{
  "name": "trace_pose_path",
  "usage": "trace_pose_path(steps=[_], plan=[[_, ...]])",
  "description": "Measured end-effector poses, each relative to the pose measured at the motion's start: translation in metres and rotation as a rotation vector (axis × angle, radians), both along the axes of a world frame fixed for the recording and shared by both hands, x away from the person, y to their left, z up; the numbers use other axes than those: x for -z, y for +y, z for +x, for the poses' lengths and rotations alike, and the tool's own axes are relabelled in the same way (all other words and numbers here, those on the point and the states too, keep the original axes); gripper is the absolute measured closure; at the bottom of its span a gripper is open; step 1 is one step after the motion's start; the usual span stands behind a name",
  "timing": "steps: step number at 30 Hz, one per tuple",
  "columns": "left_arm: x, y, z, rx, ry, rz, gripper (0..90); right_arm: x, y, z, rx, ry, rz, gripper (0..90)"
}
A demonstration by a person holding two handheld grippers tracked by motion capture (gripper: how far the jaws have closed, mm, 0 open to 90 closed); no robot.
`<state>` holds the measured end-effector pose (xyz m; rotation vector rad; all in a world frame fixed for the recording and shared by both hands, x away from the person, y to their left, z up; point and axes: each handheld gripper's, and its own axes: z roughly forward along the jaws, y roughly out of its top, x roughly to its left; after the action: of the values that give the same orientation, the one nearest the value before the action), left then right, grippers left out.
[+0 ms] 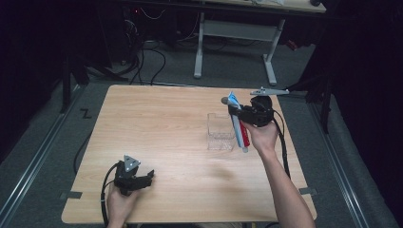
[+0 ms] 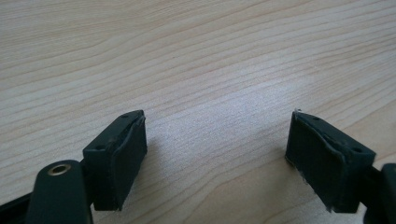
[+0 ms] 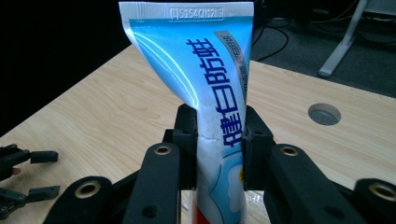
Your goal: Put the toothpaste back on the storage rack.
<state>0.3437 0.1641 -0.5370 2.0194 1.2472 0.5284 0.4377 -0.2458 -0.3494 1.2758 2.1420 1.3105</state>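
A blue and white toothpaste tube (image 1: 240, 129) is held upright, slightly tilted, with its crimped end up and its red lower end down. My right gripper (image 1: 236, 113) is shut on the tube's middle, at the right side of a clear plastic box (image 1: 219, 131) on the wooden table (image 1: 161, 128). In the right gripper view the tube (image 3: 205, 70) stands squeezed between both jaws of that gripper (image 3: 218, 127). My left gripper (image 1: 148, 177) rests near the table's front left, open with nothing between its pads (image 2: 123, 154). The left gripper (image 3: 28, 173) also appears far off, open.
A round grey grommet hole (image 3: 324, 113) sits in the table top behind the tube. Beyond the table's far edge stand a white desk frame (image 1: 235, 38) and floor cables (image 1: 152, 61). Metal rails run along the floor on both sides.
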Motion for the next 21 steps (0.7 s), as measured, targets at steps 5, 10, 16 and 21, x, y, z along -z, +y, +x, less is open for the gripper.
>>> trace_pose_path(steps=[5, 10, 16, 21], plan=[[0.000, 0.000, 0.000, 0.000, 0.000, 0.000, 20.7, -0.004, 0.000, 0.004, 0.012, -0.008, 0.002, 72.6], [0.000, 0.000, 0.000, 0.000, 0.000, 0.000, 20.7, -0.008, 0.004, 0.005, 0.013, -0.024, -0.003, 72.6], [0.000, 0.000, 0.000, -0.001, -0.001, 0.000, 20.7, -0.010, 0.012, 0.010, 0.017, -0.040, -0.006, 72.5], [0.000, 0.000, 0.000, 0.000, 0.000, 0.000, 20.7, -0.011, 0.019, 0.017, 0.019, -0.050, -0.010, 72.5]])
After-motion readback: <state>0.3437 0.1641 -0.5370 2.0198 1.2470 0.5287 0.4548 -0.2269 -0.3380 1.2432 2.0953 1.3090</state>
